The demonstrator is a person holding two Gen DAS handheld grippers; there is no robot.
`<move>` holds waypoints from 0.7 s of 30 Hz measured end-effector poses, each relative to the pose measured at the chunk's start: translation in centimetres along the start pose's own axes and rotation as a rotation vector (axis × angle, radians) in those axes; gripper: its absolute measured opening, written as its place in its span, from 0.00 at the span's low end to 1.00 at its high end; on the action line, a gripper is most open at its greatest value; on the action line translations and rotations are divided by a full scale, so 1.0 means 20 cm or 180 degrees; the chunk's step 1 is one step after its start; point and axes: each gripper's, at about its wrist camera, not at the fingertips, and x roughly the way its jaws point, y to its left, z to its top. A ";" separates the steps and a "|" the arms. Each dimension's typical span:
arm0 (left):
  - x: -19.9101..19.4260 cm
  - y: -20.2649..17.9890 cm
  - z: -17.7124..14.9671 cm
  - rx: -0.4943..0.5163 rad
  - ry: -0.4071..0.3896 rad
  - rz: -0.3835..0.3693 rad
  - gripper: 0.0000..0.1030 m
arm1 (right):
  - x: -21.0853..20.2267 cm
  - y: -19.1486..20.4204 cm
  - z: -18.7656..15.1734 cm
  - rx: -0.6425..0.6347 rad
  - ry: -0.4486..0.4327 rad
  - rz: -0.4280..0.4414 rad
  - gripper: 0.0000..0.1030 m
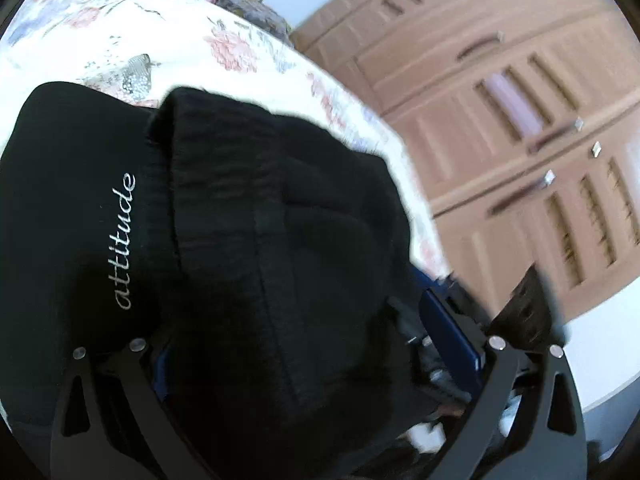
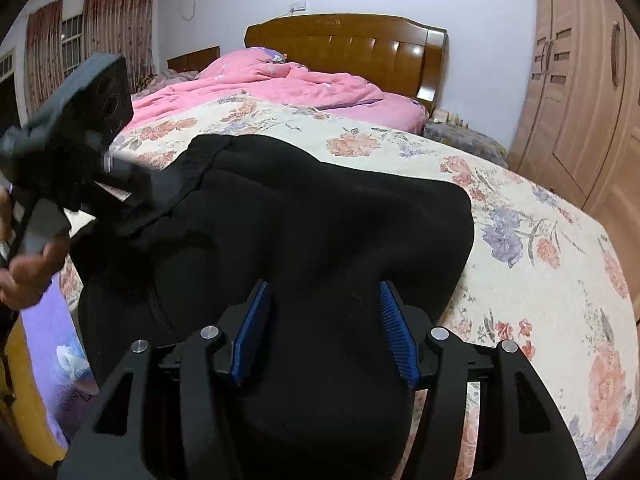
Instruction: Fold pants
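One word can be read — "attitude" [image 1: 125,242], set in pale cursive lettering on the black pants [image 1: 248,240]. It is seen in the left wrist view only, running sideways up the fabric, just left of the left gripper [image 1: 320,360] and ahead of its left finger. No other text, brand or number can be made out — none in the right wrist view.

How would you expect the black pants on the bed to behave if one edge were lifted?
The black pants would probably be floppy: they already sag in soft folds over the floral bedsheet. The knit-looking fabric seems thick, so likely not slippery. Being bunched in layers, they may unfold when lifted.
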 end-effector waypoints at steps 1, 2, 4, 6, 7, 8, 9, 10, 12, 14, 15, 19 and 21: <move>0.01 -0.01 -0.01 0.0066 0.0024 0.0127 0.90 | 0.03 -0.02 0.00 0.0028 -0.0005 0.0006 0.56; 0.02 -0.03 -0.02 0.0158 0.0038 0.0248 0.79 | 0.02 -0.03 -0.01 0.0066 -0.0019 0.0008 0.57; -0.01 -0.04 -0.04 0.0285 0.0022 0.0491 0.49 | 0.02 -0.01 -0.02 0.0105 -0.0027 -0.0004 0.58; -0.07 -0.05 -0.05 0.0326 -0.0049 0.0453 0.27 | 0.02 -0.03 -0.02 0.0168 -0.0043 0.0035 0.60; -0.10 -0.09 -0.07 0.0440 -0.0111 0.0529 0.26 | 0.02 -0.04 -0.02 0.0200 -0.0058 0.0060 0.61; -0.11 -0.12 -0.08 0.0522 -0.0142 0.0616 0.24 | 0.02 -0.04 -0.02 0.0211 -0.0066 0.0078 0.61; -0.13 -0.16 -0.08 0.0604 -0.0182 0.0710 0.23 | 0.00 -0.05 -0.02 0.0225 -0.0082 0.0099 0.61; -0.14 -0.18 -0.08 0.0639 -0.0237 0.0763 0.23 | -0.01 -0.05 -0.02 0.0239 -0.0095 0.0106 0.61; -0.18 -0.19 -0.08 0.0595 -0.0342 0.0711 0.22 | -0.11 -0.09 -0.04 0.0361 -0.0230 0.0144 0.61; -0.21 -0.17 -0.06 0.0478 -0.0399 0.0535 0.22 | -0.24 -0.15 -0.09 0.0490 -0.0384 0.0150 0.69; -0.22 -0.16 -0.06 0.0403 -0.0414 0.0465 0.22 | -0.28 -0.17 -0.13 0.0509 -0.0433 0.0118 0.74; -0.26 -0.16 -0.03 0.0176 -0.0461 0.0254 0.22 | -0.45 -0.23 -0.33 0.0537 -0.0516 0.0085 0.83; -0.28 -0.20 -0.02 0.0147 -0.0466 0.0220 0.22 | -0.50 -0.19 -0.45 0.0464 -0.0465 0.0141 0.85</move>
